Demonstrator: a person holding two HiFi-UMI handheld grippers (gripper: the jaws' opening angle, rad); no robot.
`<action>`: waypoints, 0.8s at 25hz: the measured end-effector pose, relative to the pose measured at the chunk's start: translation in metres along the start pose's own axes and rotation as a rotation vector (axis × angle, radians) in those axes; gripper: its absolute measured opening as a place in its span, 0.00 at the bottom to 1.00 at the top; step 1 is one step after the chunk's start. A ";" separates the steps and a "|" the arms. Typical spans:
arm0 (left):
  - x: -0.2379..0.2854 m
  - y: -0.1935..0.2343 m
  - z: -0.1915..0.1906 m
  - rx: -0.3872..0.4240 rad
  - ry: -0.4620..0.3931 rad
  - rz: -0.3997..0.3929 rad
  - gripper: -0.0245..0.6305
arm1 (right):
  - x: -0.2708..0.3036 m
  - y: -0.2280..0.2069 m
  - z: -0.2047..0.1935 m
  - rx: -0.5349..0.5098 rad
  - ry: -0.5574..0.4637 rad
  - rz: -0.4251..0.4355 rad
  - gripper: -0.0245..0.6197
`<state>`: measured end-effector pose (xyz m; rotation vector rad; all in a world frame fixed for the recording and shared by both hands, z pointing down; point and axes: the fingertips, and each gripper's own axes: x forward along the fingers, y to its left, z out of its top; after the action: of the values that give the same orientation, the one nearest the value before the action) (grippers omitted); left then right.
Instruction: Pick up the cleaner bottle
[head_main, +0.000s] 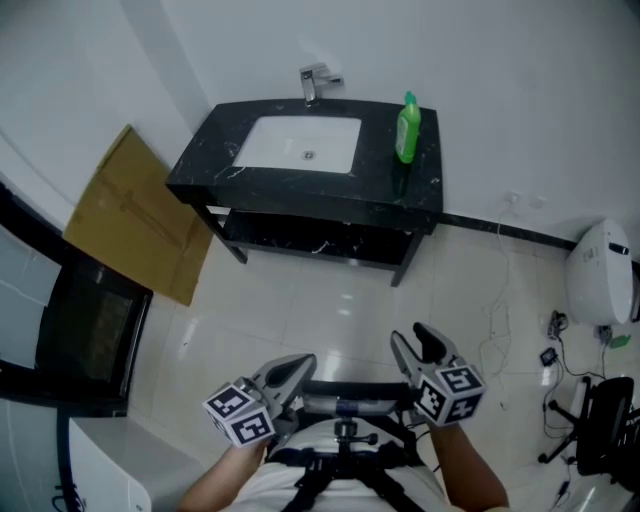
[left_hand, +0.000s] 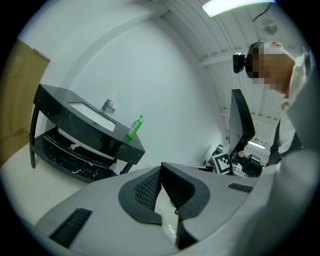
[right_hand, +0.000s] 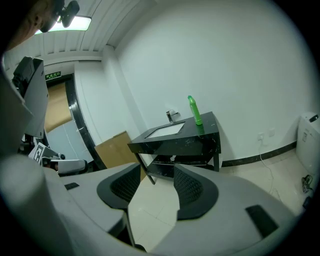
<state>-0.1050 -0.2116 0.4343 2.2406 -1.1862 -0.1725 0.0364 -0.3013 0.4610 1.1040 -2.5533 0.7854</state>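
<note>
Where veined black counter (head_main: 205, 165) ends, slim green bottle (head_main: 407, 128) stands.

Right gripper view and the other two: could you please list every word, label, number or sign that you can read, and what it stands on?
No text reads clearly in any view.
Green sign, upper left of the right gripper view: lettering too small to read.
Cleaner bottle: label print too small to read.
Cubes on the left gripper and the right gripper: black-and-white square patterns only, no words.
</note>
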 end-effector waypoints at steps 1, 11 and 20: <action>0.003 0.000 0.001 0.003 0.005 -0.004 0.04 | 0.000 -0.003 0.001 0.005 -0.004 -0.003 0.37; 0.030 0.033 0.027 0.004 0.005 -0.038 0.04 | 0.030 -0.017 0.011 0.028 -0.001 -0.046 0.37; 0.071 0.117 0.086 0.000 0.038 -0.119 0.04 | 0.114 -0.024 0.057 0.058 -0.019 -0.122 0.37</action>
<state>-0.1782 -0.3558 0.4396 2.3053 -1.0341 -0.1759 -0.0244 -0.4152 0.4710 1.2771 -2.4653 0.8264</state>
